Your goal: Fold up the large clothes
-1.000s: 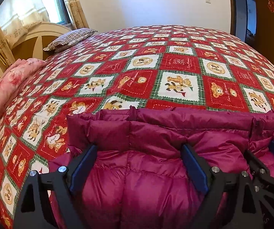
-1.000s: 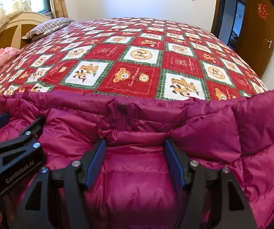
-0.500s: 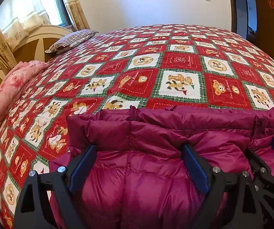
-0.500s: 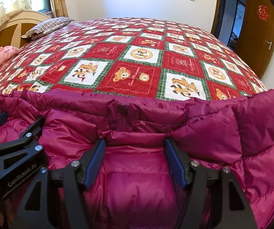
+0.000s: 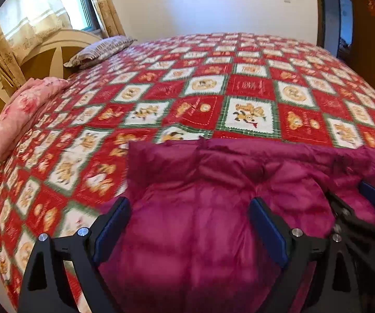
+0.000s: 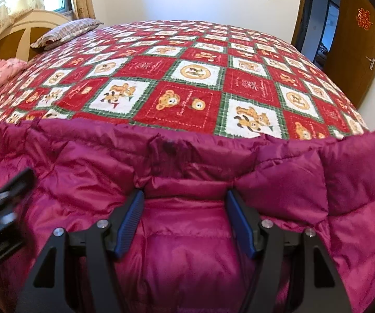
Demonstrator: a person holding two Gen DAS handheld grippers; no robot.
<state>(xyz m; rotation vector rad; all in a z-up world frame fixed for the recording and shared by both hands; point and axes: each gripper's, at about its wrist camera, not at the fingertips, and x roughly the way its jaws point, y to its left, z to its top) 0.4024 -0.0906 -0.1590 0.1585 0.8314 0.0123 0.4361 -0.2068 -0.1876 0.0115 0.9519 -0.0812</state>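
The magenta puffer jacket fills the lower frame on the bed quilt — soft, light, slippery, we judge. Our left gripper and right gripper both clamp bunched padding — a quilted seam would grip better.

We see a magenta quilted down jacket bunched in a thick, puffy heap at the near edge of the bed. Its stitched panels bulge between seams, and its upper edge forms a roughly level ridge across both views. In the right wrist view, one flap stands upright at the right.
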